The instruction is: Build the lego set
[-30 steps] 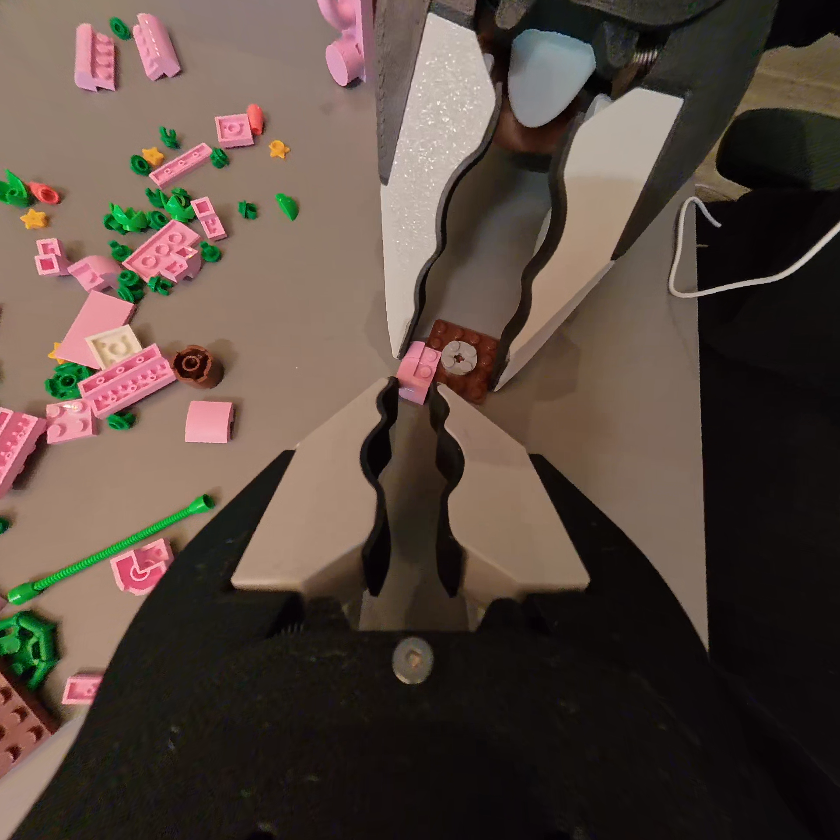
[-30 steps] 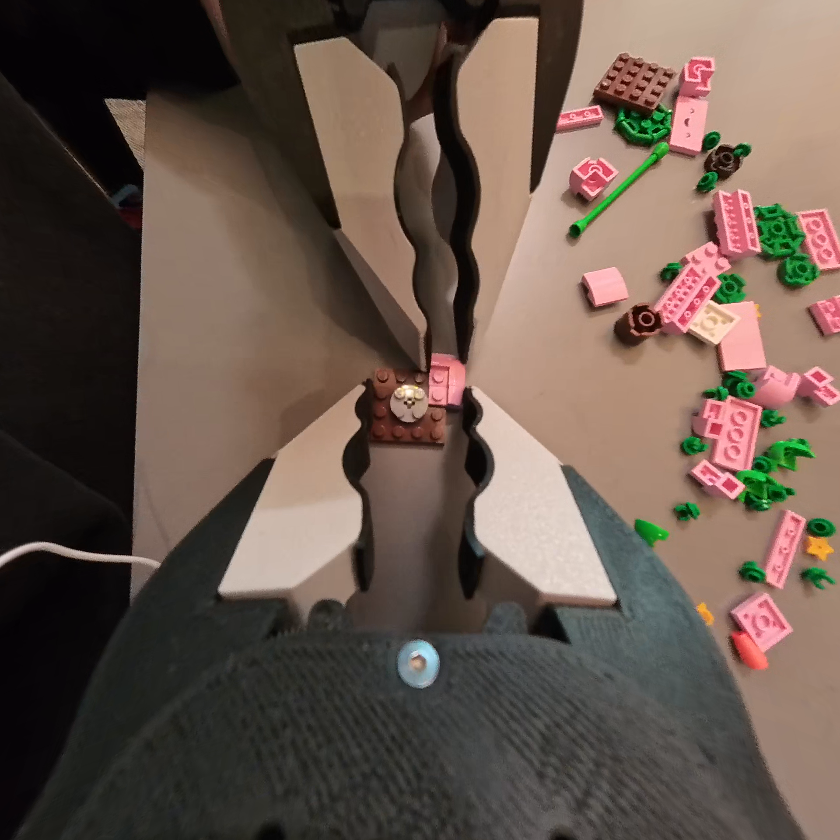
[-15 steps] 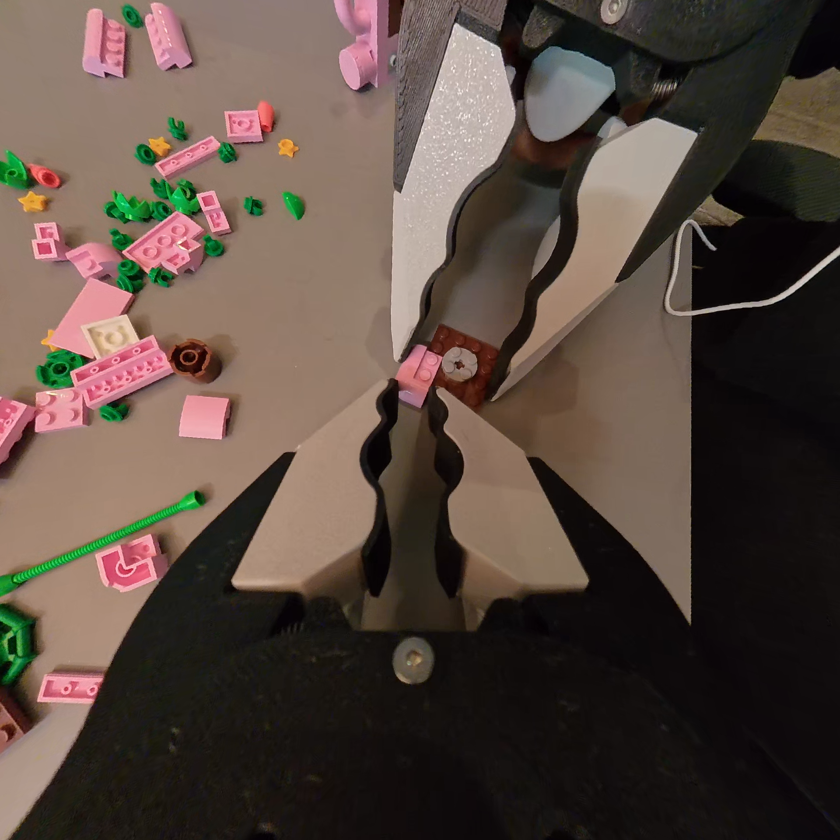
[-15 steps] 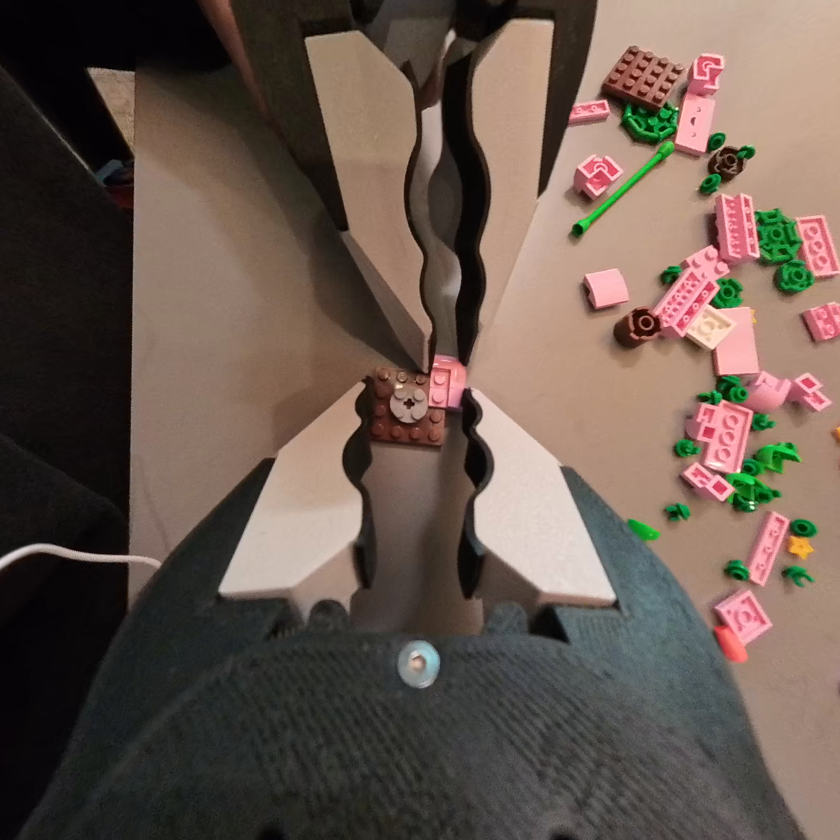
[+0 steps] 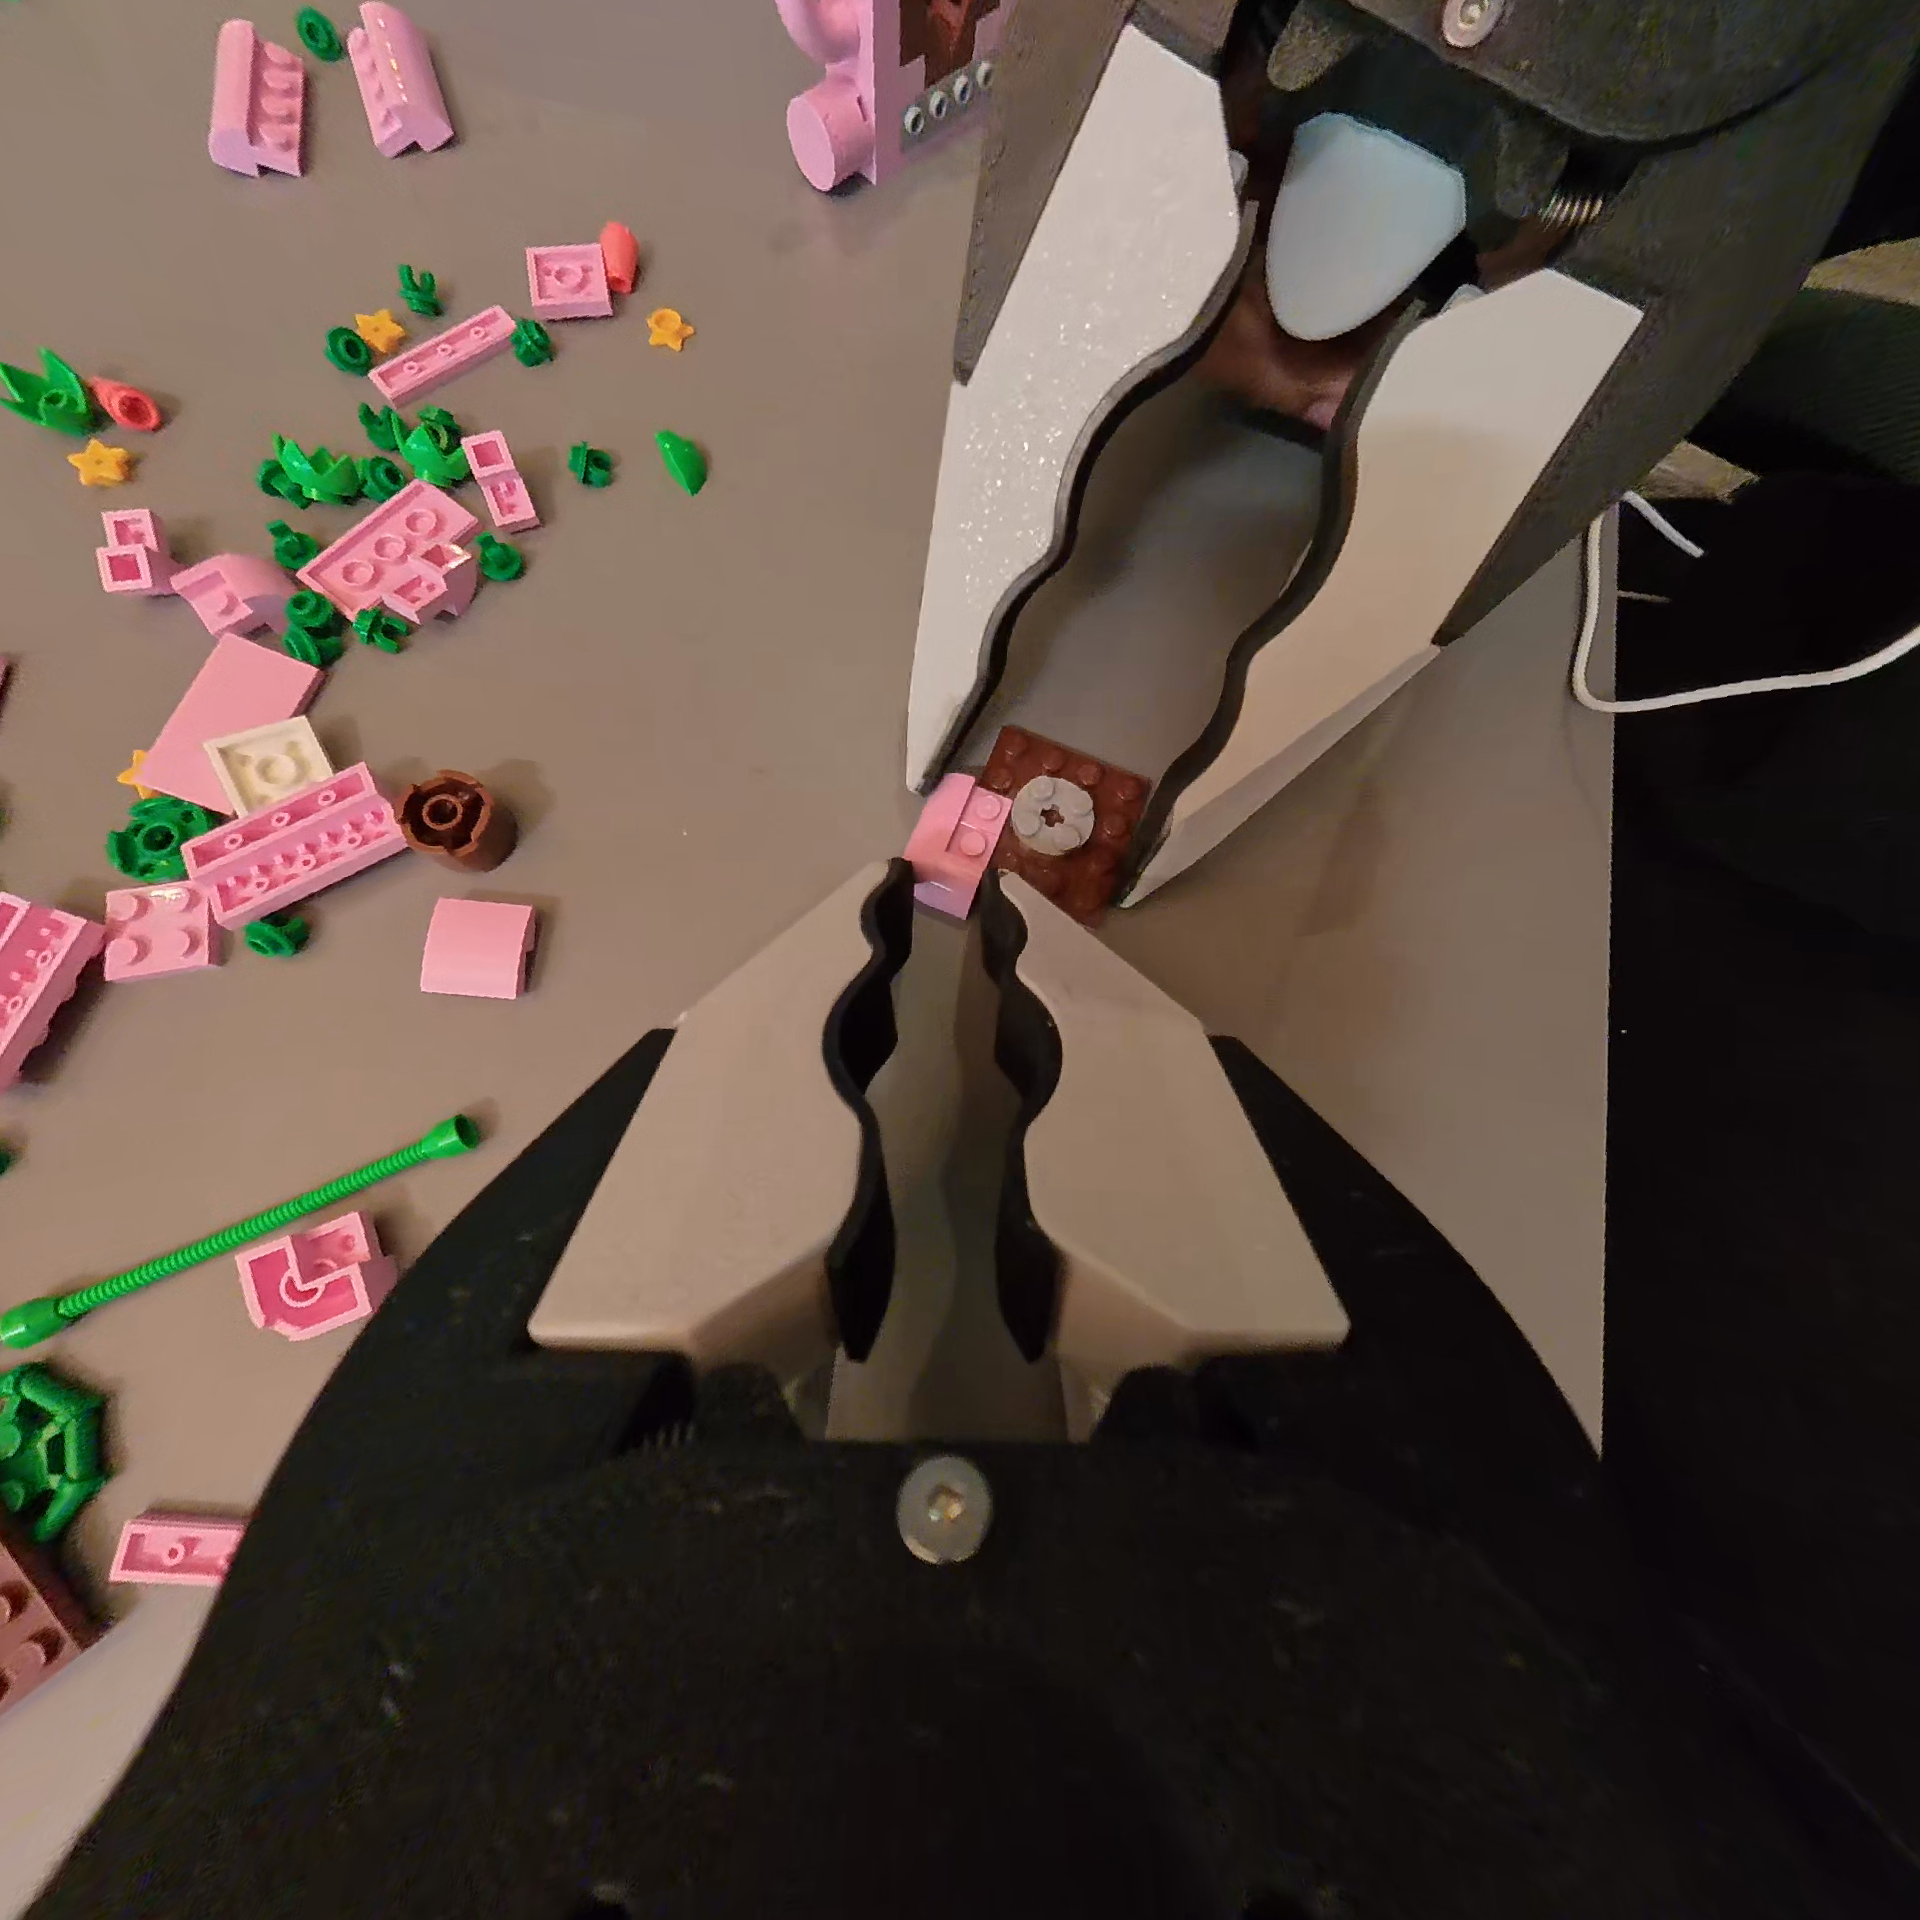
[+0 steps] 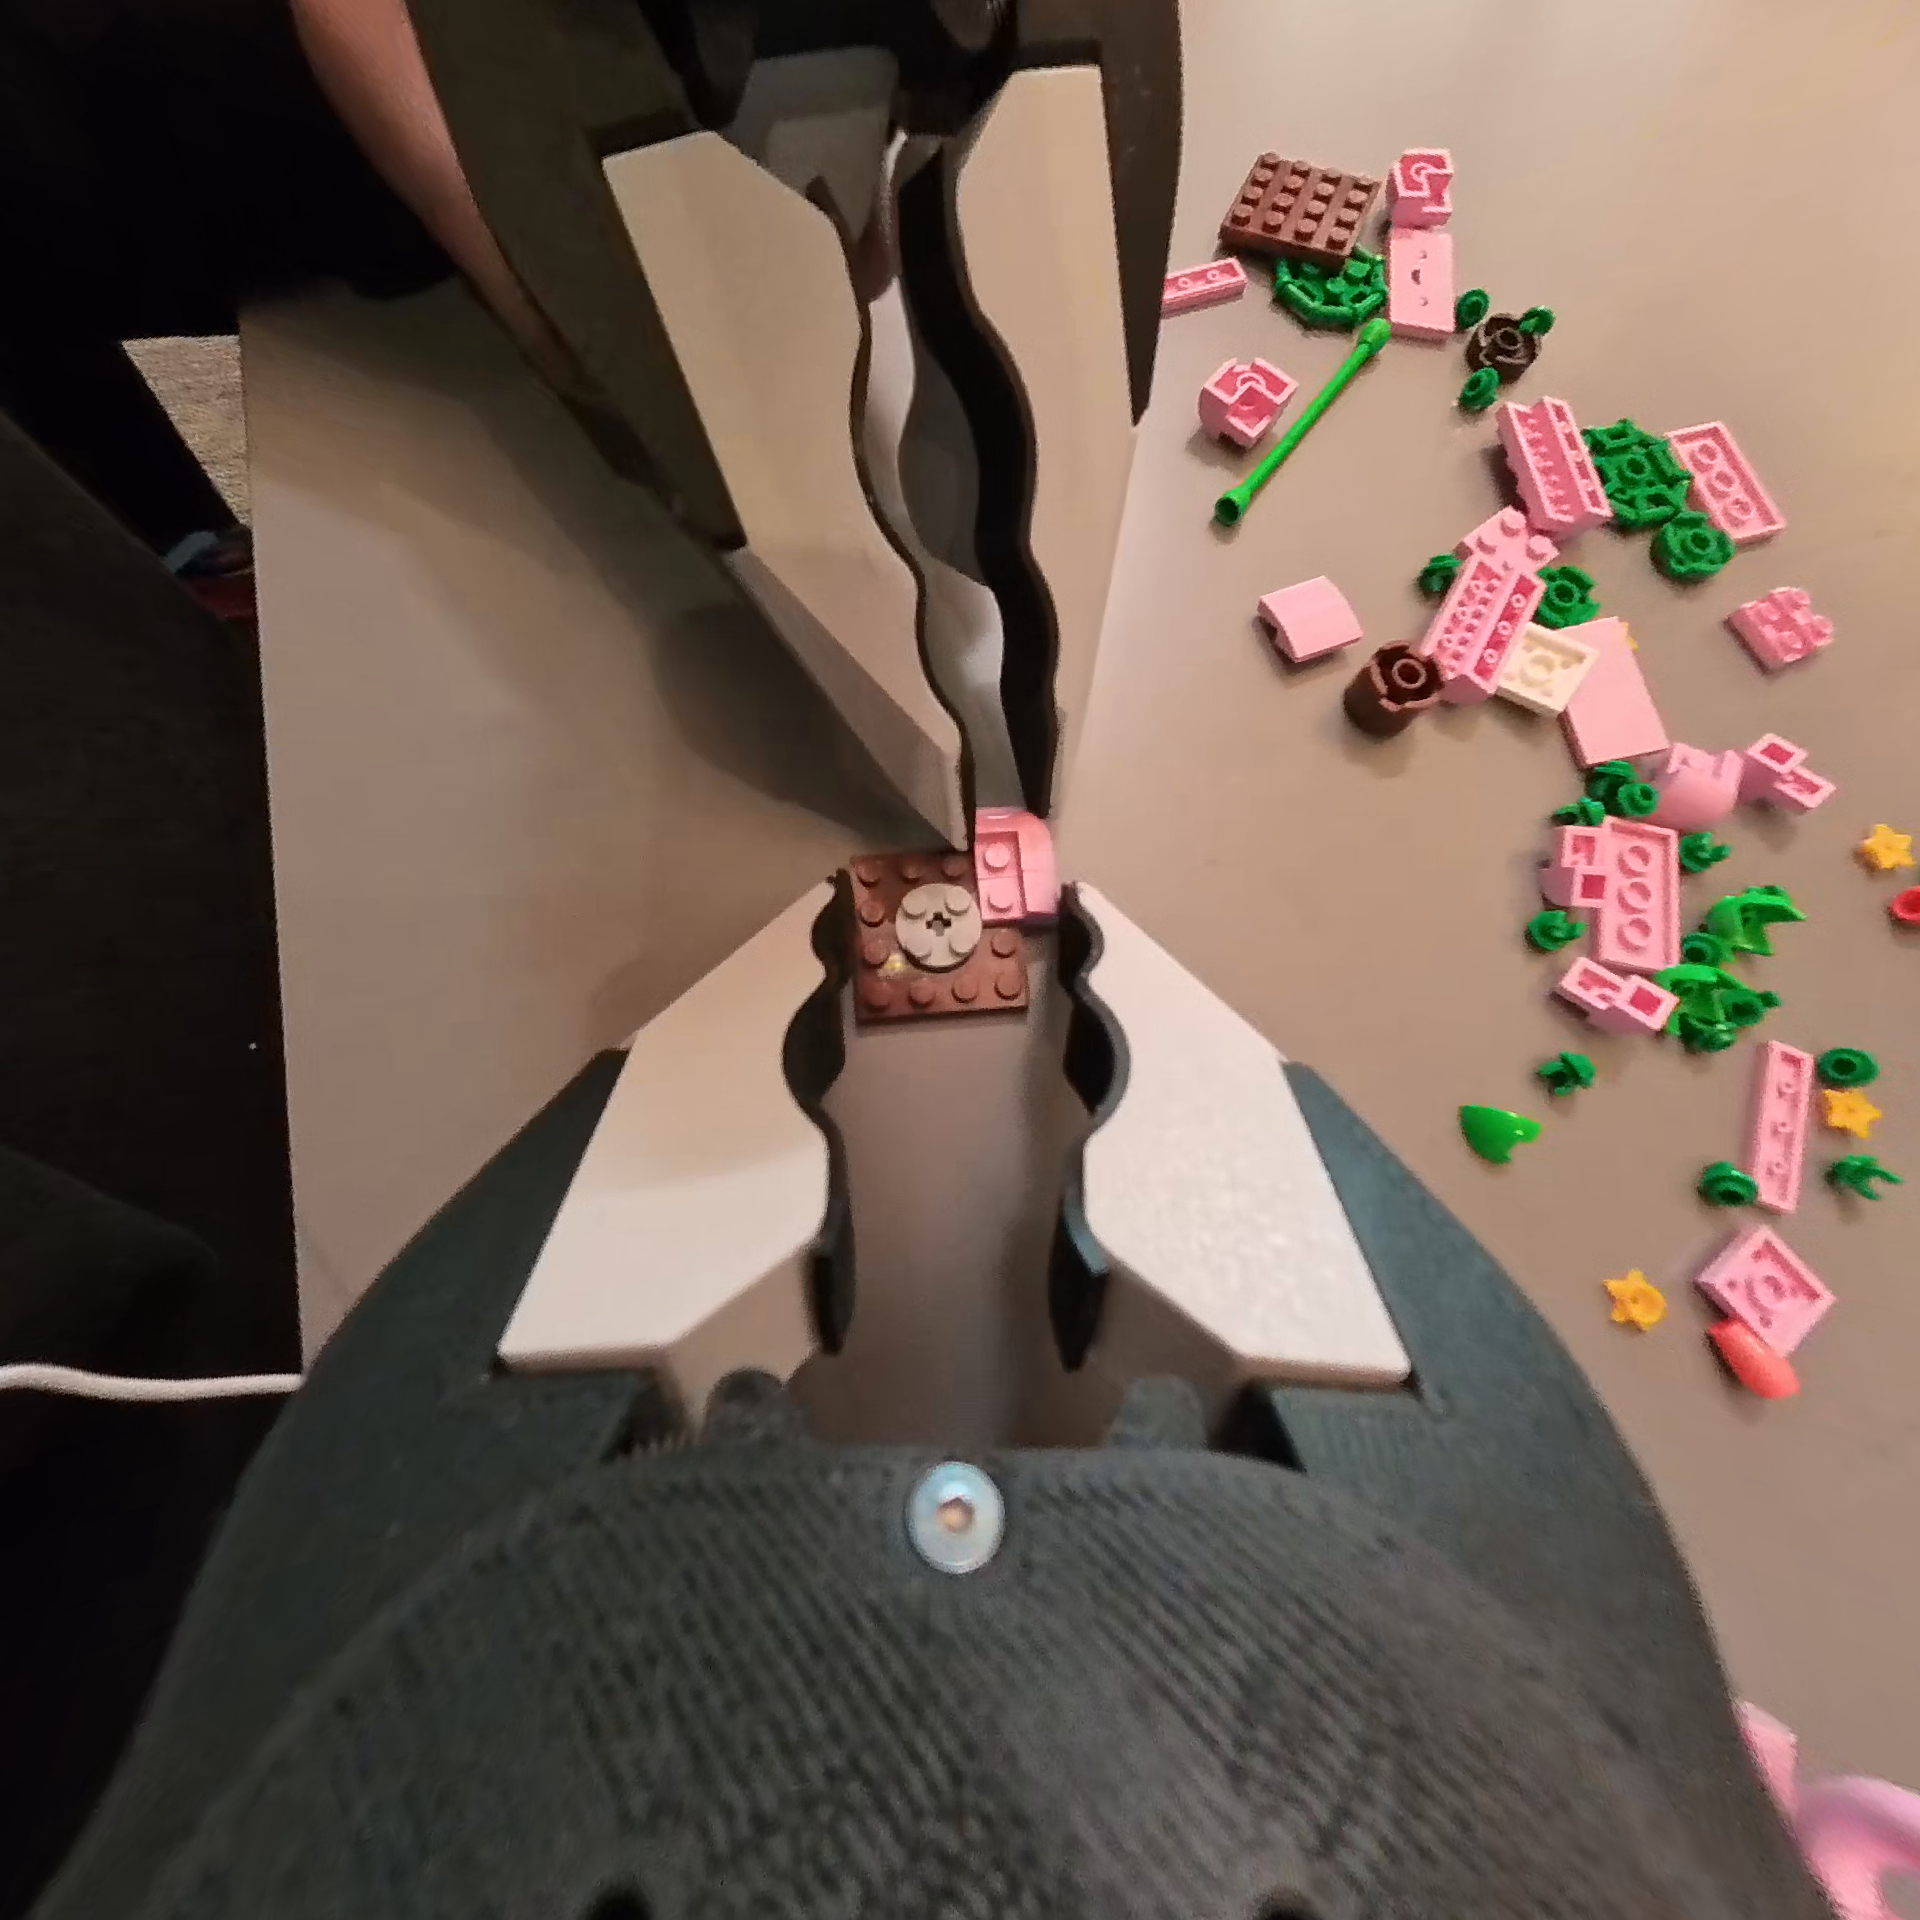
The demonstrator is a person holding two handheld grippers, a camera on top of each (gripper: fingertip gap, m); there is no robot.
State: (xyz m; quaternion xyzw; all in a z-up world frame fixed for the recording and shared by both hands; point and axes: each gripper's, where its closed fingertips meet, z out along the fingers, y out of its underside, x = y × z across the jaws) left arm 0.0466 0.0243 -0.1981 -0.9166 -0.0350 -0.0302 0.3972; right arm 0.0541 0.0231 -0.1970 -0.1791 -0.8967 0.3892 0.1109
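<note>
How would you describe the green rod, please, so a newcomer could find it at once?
Start at the loose pile of bricks on the grey table. At its near edge lies the green rod, beside a pink curved brick. It alone is long, thin and ribbed.

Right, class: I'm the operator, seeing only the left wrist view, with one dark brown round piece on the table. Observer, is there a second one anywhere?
Observer: Yes. The right wrist view shows a second round piece near one end of the green rod.
Operator: And the brown plate cut off at my bottom left corner?
Observer: That large brown plate lies flat, whole and studs up, beside a green ring piece.
</note>
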